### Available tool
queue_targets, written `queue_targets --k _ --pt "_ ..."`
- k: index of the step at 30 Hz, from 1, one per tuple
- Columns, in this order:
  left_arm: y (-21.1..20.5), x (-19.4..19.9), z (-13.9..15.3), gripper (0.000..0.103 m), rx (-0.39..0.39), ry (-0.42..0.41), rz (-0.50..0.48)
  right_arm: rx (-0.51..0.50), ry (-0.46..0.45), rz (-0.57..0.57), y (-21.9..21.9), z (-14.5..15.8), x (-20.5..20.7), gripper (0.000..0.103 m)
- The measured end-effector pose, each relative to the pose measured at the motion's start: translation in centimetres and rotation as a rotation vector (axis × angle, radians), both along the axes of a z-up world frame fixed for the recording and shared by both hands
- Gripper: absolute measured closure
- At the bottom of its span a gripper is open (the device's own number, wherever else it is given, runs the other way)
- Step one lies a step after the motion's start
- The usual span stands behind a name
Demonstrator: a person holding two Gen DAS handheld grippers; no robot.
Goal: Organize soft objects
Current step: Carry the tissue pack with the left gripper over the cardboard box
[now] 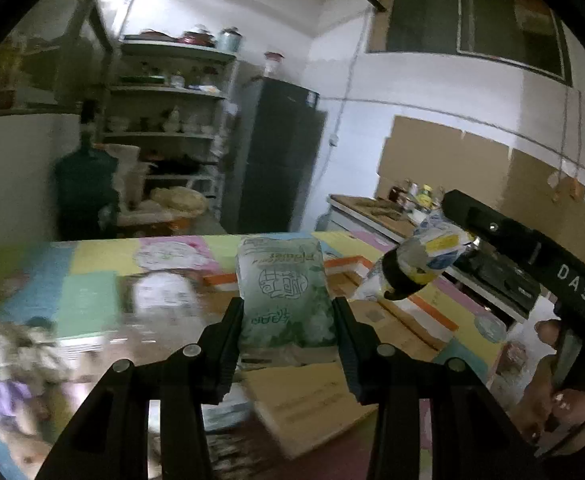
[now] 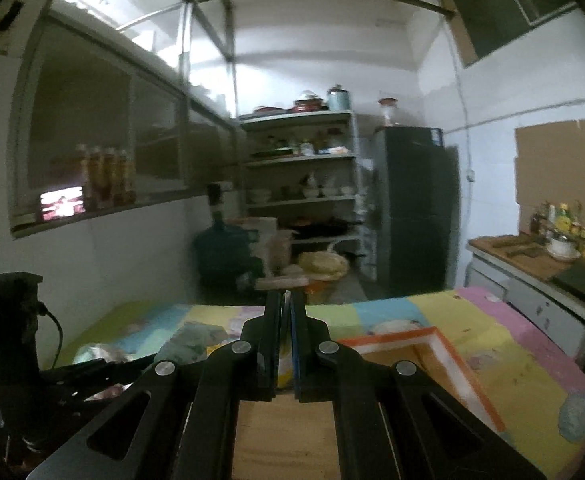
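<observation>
The left gripper (image 1: 288, 316) clamps an upright green tissue pack (image 1: 282, 292) above the colourful mat (image 1: 92, 280). To its right, the right gripper (image 1: 402, 276) pinches a crumpled blue-yellow wrapper (image 1: 432, 246), jaws nearly together.

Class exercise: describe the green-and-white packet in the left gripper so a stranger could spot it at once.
Start at the pastel patchwork mat covering the floor. Above it, the left gripper holds a soft green-and-white packet upright between its black fingers. Unlike the crumpled blue-and-yellow wrapper in the right gripper, it is plump, leafy-patterned, with green lettering.
</observation>
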State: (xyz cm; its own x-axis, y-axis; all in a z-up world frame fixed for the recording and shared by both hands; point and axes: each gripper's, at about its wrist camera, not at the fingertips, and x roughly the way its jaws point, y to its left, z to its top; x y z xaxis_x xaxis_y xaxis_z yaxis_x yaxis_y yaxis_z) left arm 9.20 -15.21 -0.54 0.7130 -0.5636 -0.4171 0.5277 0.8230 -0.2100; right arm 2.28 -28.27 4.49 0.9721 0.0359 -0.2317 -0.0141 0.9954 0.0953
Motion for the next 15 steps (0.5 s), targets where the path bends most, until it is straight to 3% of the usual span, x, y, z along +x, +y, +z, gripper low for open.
queue_targets --k 15 --pt "-9.5 3.6 -4.5 0.059 0.082 0.179 -0.147 0.083 0.107 -0.154 -9.3 -5.8 1.9 0.098"
